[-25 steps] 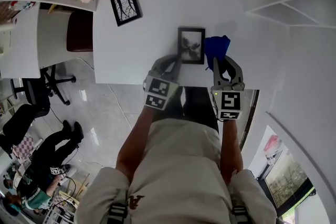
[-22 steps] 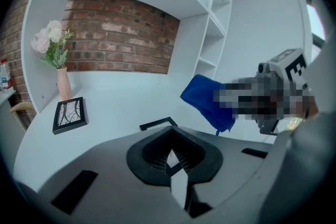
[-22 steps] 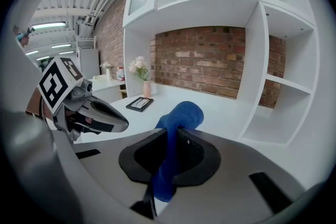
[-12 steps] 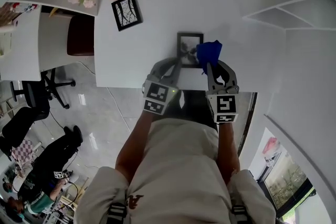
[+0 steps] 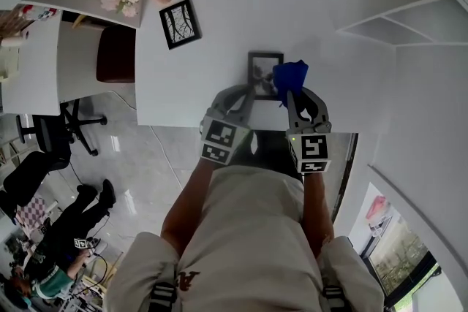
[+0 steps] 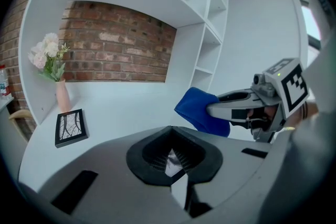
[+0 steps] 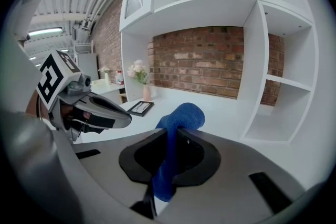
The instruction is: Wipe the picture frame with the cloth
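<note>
On white table (image 5: 219, 25), picture frame (image 5: 262, 68) is clamped at near-left corner by left gripper (image 5: 249, 90), & right gripper (image 5: 290, 93), pinching blue cloth (image 5: 291, 74), has slid it from beside frame onto right edge, so wiping's prob. starting.

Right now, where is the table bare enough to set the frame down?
Bare: far middle of the white table, between the flat black-framed print and the white shelving. Crowded: front edge, where left claw grips the black picture frame, right claw the blue cloth.
</note>
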A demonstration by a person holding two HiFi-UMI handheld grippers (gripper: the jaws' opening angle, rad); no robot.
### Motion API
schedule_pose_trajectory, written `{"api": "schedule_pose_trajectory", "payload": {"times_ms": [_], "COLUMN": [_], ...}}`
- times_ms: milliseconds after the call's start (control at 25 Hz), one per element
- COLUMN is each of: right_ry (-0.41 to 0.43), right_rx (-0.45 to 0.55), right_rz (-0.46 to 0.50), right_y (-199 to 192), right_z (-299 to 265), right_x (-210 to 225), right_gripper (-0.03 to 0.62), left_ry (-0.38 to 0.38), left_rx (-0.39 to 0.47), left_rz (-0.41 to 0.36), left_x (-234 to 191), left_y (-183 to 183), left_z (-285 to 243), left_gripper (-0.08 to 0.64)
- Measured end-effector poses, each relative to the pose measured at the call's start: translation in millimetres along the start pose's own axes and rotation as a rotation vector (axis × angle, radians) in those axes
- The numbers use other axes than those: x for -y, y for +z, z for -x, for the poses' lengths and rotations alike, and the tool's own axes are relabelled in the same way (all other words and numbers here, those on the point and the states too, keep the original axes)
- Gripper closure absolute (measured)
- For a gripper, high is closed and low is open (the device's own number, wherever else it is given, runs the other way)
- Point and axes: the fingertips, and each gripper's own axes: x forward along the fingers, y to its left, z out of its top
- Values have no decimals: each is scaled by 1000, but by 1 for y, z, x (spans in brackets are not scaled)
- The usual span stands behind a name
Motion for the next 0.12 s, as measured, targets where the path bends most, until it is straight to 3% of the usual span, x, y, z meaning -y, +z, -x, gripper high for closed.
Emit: {"api": "schedule_pose_trajectory", "payload": {"times_ms": [120], "right_ry": [-2], "right_rx": [1], "right_rz": [-2], "right_y": [0], "right_z": [1], "right_x": [-1], "right_gripper": [561], "left_ry": [0], "left_rx": [-1], "left_rz": [-3], "left_x": [1], "left_y": [1], "left_z": [2], "left_gripper": [558]}}
